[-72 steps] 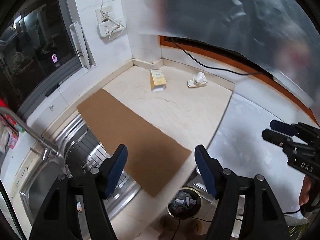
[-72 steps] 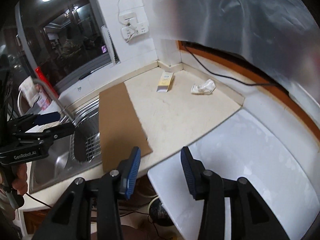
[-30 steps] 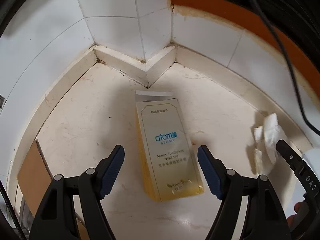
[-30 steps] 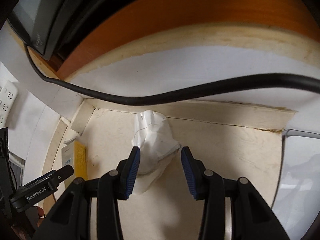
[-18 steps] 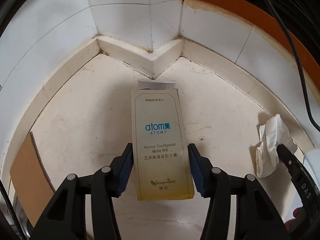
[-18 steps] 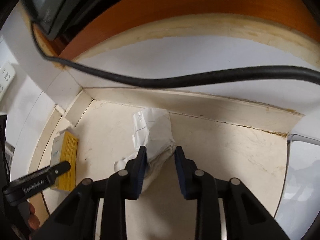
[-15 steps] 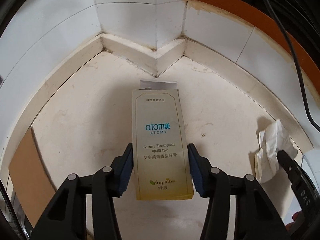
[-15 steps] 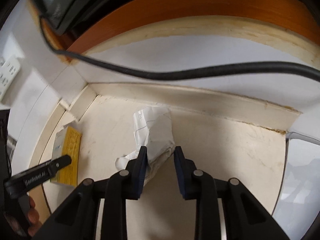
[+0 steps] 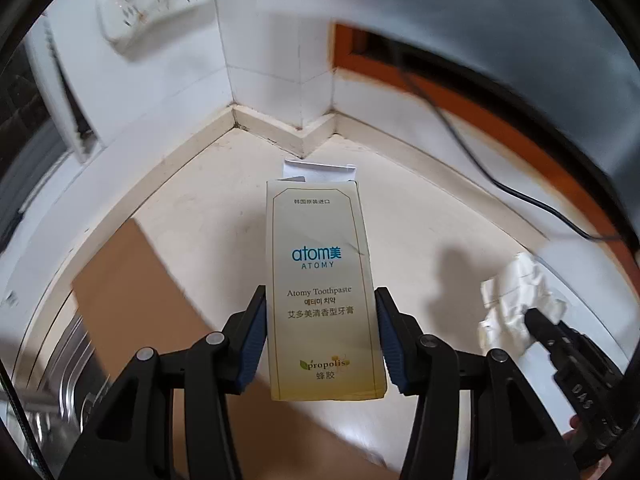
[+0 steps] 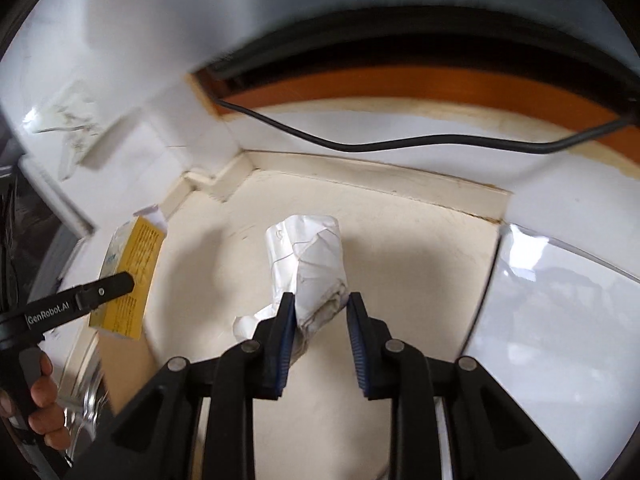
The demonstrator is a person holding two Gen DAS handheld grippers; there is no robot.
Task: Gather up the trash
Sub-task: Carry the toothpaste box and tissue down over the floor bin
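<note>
Toothpaste box (image 9: 326, 284): smooth printed card with a slight sheen. Crumpled paper (image 10: 310, 268): white, matt, creased. Bench (image 9: 224, 216): cream stone-like surface, smooth, faintly stained. Flat sheet (image 9: 132, 300): brown matt cardboard. Jaws carry blue ribbed pads on black matt plastic arms. Wall: glossy white tile.

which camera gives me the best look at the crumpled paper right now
The right wrist view: the crumpled paper sits centred and sharp, pinched between the right gripper. In the left wrist view it shows only small and blurred at the right edge, partly behind that gripper, while the left gripper holds the toothpaste box.
</note>
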